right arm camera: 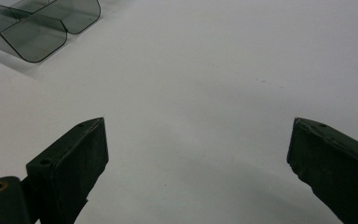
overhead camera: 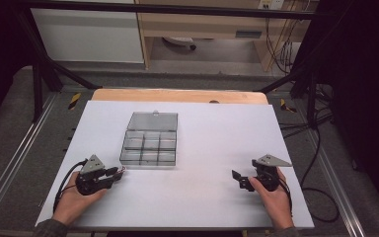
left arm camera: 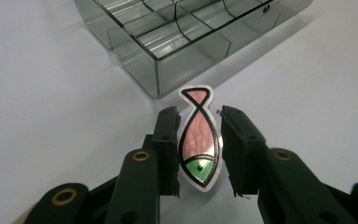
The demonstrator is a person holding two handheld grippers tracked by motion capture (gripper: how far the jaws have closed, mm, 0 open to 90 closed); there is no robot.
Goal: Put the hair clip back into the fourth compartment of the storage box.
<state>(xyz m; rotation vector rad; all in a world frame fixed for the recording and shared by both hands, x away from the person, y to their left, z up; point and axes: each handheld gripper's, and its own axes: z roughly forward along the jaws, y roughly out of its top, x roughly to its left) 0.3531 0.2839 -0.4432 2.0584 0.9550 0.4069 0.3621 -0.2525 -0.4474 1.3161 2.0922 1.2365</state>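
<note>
Two grippers: left gripper (left arm camera: 198,140) pinches fish sticker (left arm camera: 199,140) beside compartment box (left arm camera: 168,70); right gripper (right arm camera: 196,158) wide, empty.

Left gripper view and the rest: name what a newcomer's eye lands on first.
A pink fish-shaped sticker with a green head sits between the left gripper's black jaws, which stand close about it. Just beyond it, a smoky clear compartment box with open lid rests mid-table. The right gripper gapes wide over the bare white table.

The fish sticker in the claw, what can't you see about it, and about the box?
- Fish sticker: back hidden in left gripper view; a tiny speck in high view.
- Left claw: whether both pads press the sticker is unclear.
- Compartment box: cut off by frame edges in both gripper views.
</note>
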